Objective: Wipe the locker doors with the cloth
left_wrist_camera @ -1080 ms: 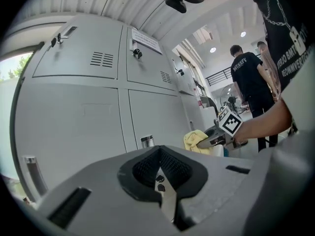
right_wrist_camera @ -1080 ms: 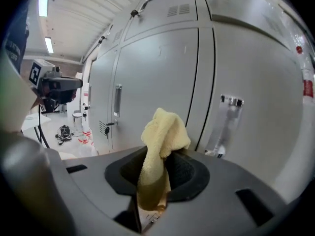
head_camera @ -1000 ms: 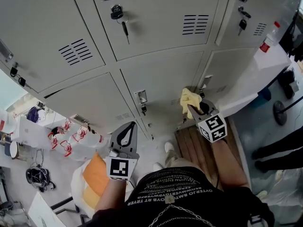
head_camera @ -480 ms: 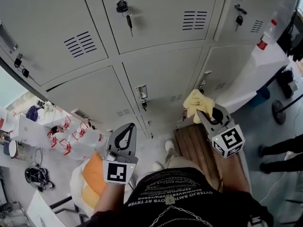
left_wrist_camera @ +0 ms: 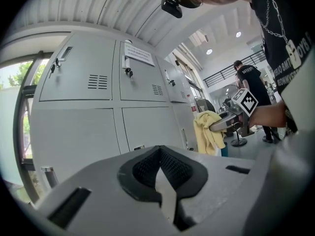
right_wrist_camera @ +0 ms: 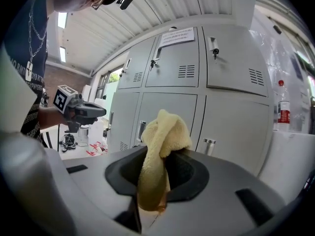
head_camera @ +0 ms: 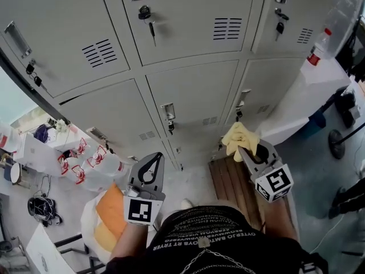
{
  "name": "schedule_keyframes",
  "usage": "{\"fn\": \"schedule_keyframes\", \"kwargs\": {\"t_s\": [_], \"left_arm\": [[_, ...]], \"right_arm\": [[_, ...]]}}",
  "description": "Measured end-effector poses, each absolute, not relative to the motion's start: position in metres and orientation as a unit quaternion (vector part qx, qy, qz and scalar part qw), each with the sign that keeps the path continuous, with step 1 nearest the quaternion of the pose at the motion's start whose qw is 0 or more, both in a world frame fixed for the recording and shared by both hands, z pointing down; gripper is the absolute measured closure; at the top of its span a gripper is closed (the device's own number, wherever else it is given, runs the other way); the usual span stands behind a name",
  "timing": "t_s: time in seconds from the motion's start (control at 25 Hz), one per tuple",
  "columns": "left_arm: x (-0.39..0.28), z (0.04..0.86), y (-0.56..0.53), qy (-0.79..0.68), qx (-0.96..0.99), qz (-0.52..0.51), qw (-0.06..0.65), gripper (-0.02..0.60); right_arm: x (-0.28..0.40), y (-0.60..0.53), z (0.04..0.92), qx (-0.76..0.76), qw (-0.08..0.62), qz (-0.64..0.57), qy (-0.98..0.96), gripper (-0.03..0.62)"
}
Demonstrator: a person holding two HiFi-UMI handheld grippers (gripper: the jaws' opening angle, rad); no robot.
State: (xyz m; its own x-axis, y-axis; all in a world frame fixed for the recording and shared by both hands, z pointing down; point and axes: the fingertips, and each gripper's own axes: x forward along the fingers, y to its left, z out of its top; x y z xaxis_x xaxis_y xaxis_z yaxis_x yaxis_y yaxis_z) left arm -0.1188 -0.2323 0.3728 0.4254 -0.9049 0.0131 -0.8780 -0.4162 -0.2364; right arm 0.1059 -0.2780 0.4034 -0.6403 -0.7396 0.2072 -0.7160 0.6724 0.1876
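Two rows of grey locker doors (head_camera: 188,96) filled most of what we saw from the head view, each with a vent and a latch. At the right end of the bank a white counter (head_camera: 311,93) stood beside them, with a red-capped bottle (head_camera: 317,48) on it. On the floor before the lower doors lay a wooden slatted platform (head_camera: 227,178).

We held the right gripper (head_camera: 244,148) out in front of the lower right door, its jaws clamped on the yellow cloth (head_camera: 238,137). The cloth bunched up above the jaws and hung down between them. In the left gripper view it drooped clear of the doors, touching none of them.

We kept the left gripper (head_camera: 154,156) lower and nearer our body, well apart from the right one. Its jaws stood together with nothing between them. Smallest of all, a key (head_camera: 151,32) dangled from the lock of the upper middle door.
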Motion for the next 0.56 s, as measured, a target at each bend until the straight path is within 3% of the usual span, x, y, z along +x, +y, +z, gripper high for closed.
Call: {"fn": "schedule_keyframes", "kwargs": {"t_s": [0.2,0.56], "left_arm": [[-0.096,0.367,-0.233,0.544,-0.831,-0.077,0.093,0.577],[0.002,0.368,-0.235,0.532,-0.839,-0.063,0.091,0.577]], "right_arm": [[0.122,-0.277,0.4,0.384,0.134,-0.048,-0.912,0.505],[0.186,-0.279,0.389,0.378,0.134,-0.083,-0.912,0.505]]}}
